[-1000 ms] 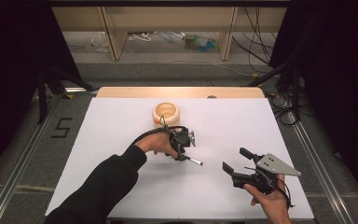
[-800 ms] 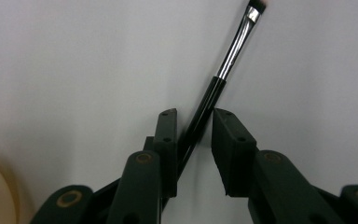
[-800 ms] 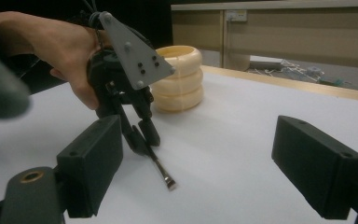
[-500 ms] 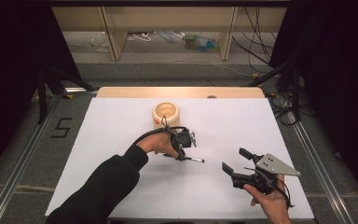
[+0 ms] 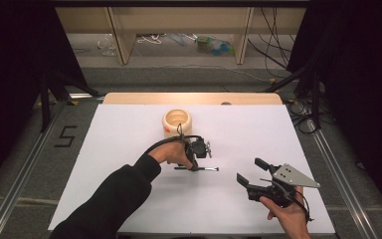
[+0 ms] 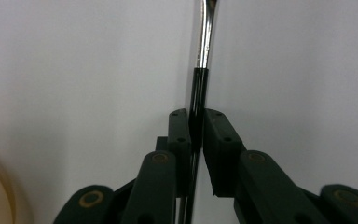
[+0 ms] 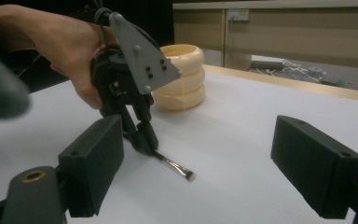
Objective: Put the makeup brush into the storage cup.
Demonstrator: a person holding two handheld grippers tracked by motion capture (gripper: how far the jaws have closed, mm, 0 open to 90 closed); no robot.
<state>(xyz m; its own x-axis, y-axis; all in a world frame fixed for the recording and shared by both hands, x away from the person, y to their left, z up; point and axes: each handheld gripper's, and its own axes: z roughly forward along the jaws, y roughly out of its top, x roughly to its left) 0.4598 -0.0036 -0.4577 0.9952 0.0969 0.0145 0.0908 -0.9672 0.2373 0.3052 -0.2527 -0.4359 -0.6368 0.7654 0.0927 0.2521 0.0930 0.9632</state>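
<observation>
A thin brush (image 5: pixel 208 169) with a black handle and a silver ferrule lies on the white table (image 5: pixel 129 144), its tip pointing right. My left gripper (image 5: pixel 195 167) points down onto its handle. In the left gripper view the jaws (image 6: pixel 196 116) have just been closing and now press on the black handle from both sides, with the brush (image 6: pixel 204 46) running on ahead. The right gripper view shows that left gripper (image 7: pixel 144 140) pinning the brush (image 7: pixel 173 165). My right gripper (image 5: pixel 251 170) rests open near the front right; nothing lies between its fingers (image 7: pixel 198 135).
A cream ribbed round pot (image 5: pixel 177 122) stands behind the left hand, also seen as the pot (image 7: pixel 182 79) in the right gripper view. A wooden strip (image 5: pixel 194 98) edges the table's far side. Cables and table legs lie on the floor beyond.
The left gripper's jaws have closed onto the brush handle. The brush has swung from a slight slant to lie level across the table. Both hands stayed in place.
</observation>
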